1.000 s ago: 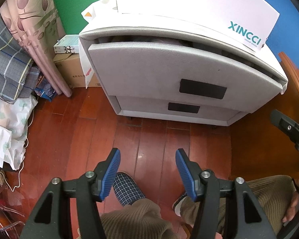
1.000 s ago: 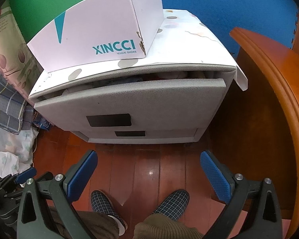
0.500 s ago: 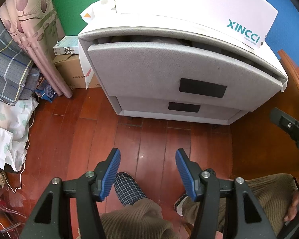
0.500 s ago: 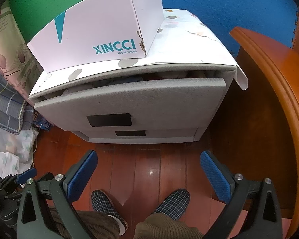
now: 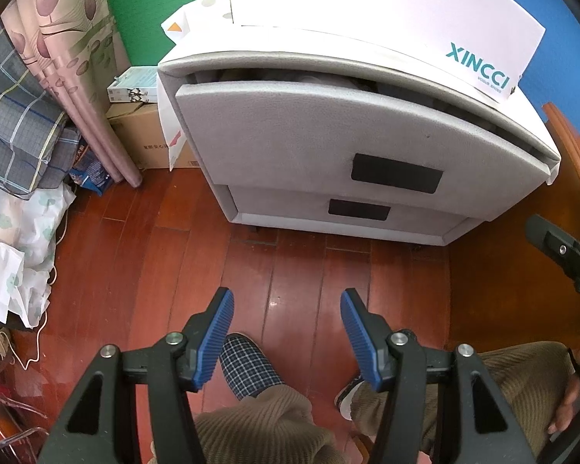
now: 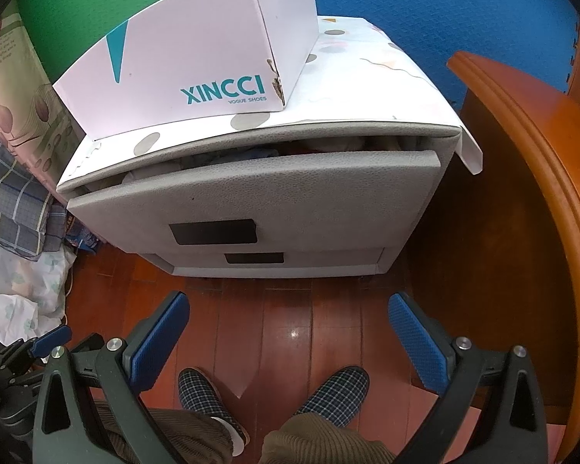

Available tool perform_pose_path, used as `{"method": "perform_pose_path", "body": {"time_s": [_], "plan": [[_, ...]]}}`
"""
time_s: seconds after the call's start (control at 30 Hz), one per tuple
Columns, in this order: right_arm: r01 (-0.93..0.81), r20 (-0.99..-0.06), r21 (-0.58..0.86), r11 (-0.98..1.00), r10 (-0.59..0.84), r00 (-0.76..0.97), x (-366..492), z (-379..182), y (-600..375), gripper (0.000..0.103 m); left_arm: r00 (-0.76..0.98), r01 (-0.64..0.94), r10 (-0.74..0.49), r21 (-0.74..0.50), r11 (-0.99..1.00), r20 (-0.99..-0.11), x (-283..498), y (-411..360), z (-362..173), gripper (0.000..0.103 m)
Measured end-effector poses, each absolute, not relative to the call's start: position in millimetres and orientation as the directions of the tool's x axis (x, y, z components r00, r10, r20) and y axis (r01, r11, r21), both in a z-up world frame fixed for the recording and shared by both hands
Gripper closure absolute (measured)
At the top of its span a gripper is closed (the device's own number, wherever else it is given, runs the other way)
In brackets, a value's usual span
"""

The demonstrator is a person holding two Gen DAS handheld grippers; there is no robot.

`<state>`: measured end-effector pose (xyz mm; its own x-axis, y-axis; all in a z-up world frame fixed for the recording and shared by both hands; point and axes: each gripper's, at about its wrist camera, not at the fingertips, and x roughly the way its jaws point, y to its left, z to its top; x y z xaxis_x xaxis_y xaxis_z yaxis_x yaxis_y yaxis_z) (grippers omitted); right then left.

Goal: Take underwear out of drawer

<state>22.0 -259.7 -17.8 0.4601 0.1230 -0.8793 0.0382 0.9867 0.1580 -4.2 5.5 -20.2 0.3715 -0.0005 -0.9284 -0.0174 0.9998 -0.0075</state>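
Underwear cannot be told apart yet: only a strip of crumpled fabric (image 6: 313, 147) shows in the gap above the top drawer (image 6: 270, 193) of the grey nightstand (image 5: 398, 228), and which piece is the wanted one is not clear from here.

Nearest the cameras, both tools hang over the red wooden floor (image 5: 297, 270), above the person's checked slippers (image 6: 336, 390) and corduroy knees. The left gripper (image 5: 287, 332) stands partly spread with nothing between its blue pads. The right gripper (image 6: 290, 344) stands wider, also empty. Neither touches the furniture.

Farther out, the top drawer is ajar by a narrow slot only. My reading is that the step in hand is widening it, since no gripper could reach the cloth through that gap. The dark rectangular recess (image 6: 212, 232) in the drawer front looks like the pull. One finger hooked into it, or over the drawer's upper edge, and a straight level pull toward the knees should do; a slanted pull may jam the drawer.

Beyond, a white shoe box (image 6: 197, 73) rests on the paper-covered surface of the nightstand. It overhangs the front slightly, so the reaching gripper should come in low, under the lip, to avoid knocking it. The wooden bed frame (image 6: 529, 178) stands close on the right, which leaves that side tight.
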Motion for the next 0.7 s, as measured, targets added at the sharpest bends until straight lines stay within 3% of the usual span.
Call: {"method": "perform_pose_path", "body": {"time_s": [0.17, 0.43, 0.6, 0.7], "plan": [[0.038, -0.879, 0.166, 0.985, 0.130, 0.459, 23.2, -18.1, -260.3, 0.001, 0.374, -0.054, -0.050, -0.076, 0.996, -0.926, -2.5, 16.1, -15.4, 0.044], [0.041, -0.879, 0.194, 0.980, 0.155, 0.452, 24.6, -19.9, -263.3, 0.001, 0.466, -0.145, -0.260, -0.362, 0.921, -0.846, 32.6, 62.9, 8.5, 0.044], [0.043, -0.879, 0.210, 0.977, 0.169, 0.447, 25.3, -21.3, -265.0, 0.001, 0.473, -0.212, -0.317, -0.456, 0.865, -0.822, 69.1, 86.9, 1.4, 0.044], [0.046, -0.879, 0.226, 0.973, 0.183, 0.440, 26.7, -22.7, -266.0, 0.001, 0.480, -0.270, -0.335, -0.500, 0.823, -0.811, 90.2, 101.6, -6.9, 0.038]]}}
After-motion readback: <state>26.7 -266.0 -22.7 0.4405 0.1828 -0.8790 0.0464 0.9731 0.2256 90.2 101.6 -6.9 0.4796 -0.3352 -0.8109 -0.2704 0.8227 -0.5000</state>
